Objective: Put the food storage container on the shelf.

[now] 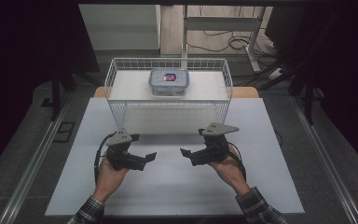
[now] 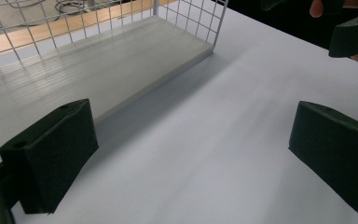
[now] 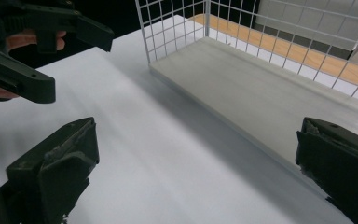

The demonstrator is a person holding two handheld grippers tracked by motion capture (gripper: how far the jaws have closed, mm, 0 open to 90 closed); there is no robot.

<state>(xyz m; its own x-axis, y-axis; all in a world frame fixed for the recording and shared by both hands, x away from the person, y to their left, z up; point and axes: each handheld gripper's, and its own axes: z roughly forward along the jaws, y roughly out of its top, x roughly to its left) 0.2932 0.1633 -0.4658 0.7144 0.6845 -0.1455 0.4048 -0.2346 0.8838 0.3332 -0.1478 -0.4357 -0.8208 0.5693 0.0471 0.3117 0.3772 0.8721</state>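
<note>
A clear plastic box with a blue-rimmed lid [image 1: 168,81] sits on the top tier of a white wire rack [image 1: 116,88], with something pink and dark inside it. Both grippers hover over the white table sheet in front of the rack, jaws pointing toward each other. My left gripper [image 1: 150,157] [image 2: 193,158] is open with nothing between its jaws. My right gripper [image 1: 185,153] [image 3: 196,168] is open too and holds nothing. The rack's pale lower board [image 2: 107,65] [image 3: 256,88] lies just beyond both sets of jaws.
The white sheet [image 1: 177,191] covers the table, with a wooden edge [image 1: 246,92] behind the rack. Wire mesh walls [image 3: 177,28] close the rack's sides and back. The other hand's gripper appears in each gripper view [image 2: 354,35] [image 3: 23,79]. Cables and desk legs [image 1: 251,42] lie on the floor beyond.
</note>
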